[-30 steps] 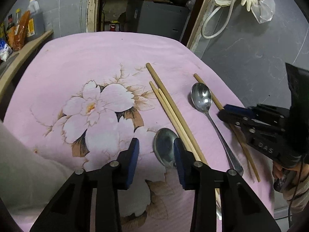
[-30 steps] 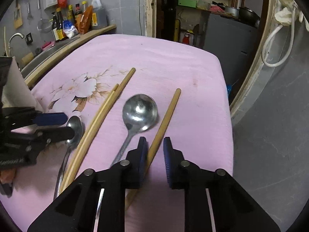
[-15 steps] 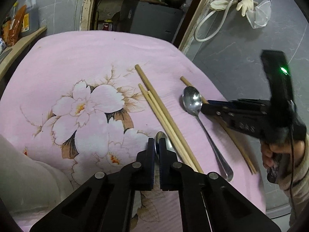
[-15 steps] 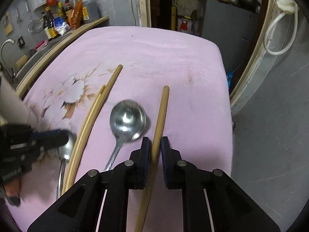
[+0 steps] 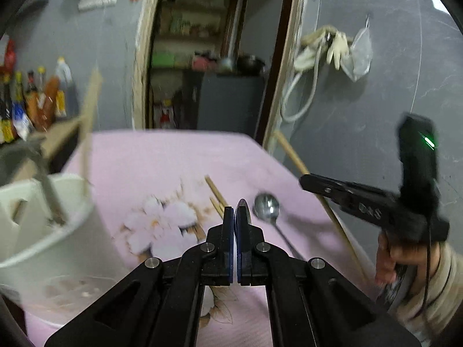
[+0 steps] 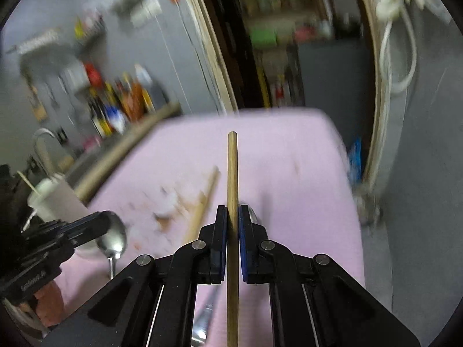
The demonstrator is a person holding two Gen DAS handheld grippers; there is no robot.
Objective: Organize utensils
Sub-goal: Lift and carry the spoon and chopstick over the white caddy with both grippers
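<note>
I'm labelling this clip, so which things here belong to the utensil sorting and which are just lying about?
Job:
- spoon in left gripper
- chopstick in right gripper
- second spoon and chopsticks on the cloth
- white holder

Lying about:
- bottles
- gloves
- hose

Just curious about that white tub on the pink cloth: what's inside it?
A wooden chopstick and a grey handle stick up out of the white tub. Its wall hides their lower ends and anything else inside.
</note>
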